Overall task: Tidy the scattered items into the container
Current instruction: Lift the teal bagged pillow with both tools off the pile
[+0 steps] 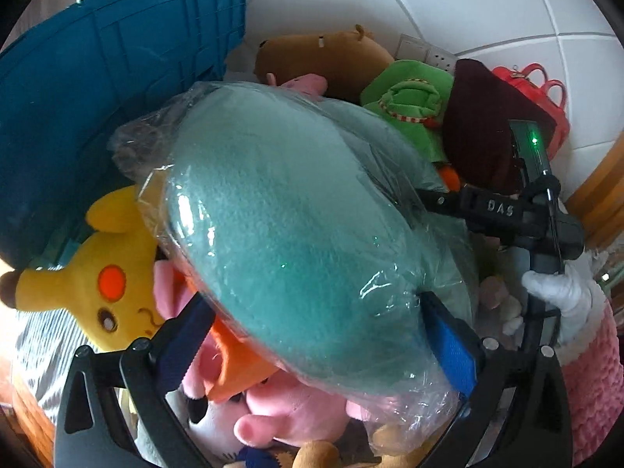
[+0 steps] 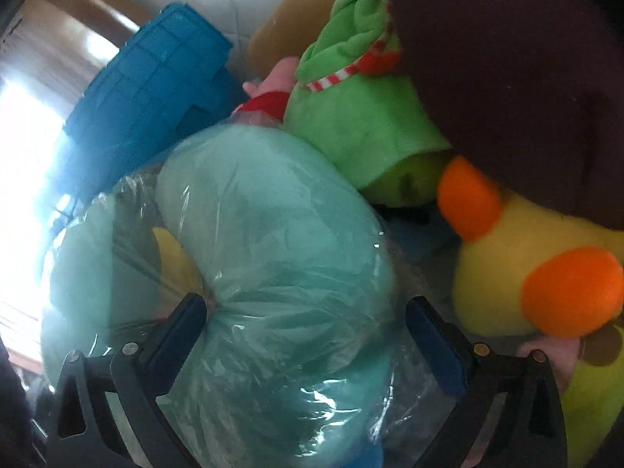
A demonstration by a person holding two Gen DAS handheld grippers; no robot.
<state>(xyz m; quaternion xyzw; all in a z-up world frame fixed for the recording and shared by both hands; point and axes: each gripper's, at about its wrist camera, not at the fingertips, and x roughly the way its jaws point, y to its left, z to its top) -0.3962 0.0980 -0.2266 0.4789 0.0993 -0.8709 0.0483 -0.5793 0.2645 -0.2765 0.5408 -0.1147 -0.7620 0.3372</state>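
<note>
We hold the teal plush in its clear plastic wrap point(image 1: 288, 234) with both grippers at once, above a heap of soft toys. Our left gripper point(image 1: 312, 335) has its fingers point(image 1: 452, 351) spread wide, and the wrapped plush fills the whole gap, its plastic pressed against both blue pads. Our right gripper point(image 2: 308, 327) is likewise wide apart and clamped on the same plush, its left finger point(image 2: 183, 331) sinking into a gathered crease of the wrap; from the left wrist view we also see that gripper reaching in from the right side, held by a white-gloved hand point(image 1: 561, 292). Beneath and around the plush lie a yellow Pikachu toy point(image 1: 105, 273), pink plush toys point(image 1: 288, 409), a green plush point(image 1: 405, 105), a brown capybara toy point(image 1: 323, 54) and a dark maroon cushion point(image 1: 483, 128). The blue plastic crate point(image 1: 97, 97) stands just behind the plush on the left, touching the pile. A yellow duck-like toy with orange patches point(image 2: 538, 273) sits just right of the plush.
</note>
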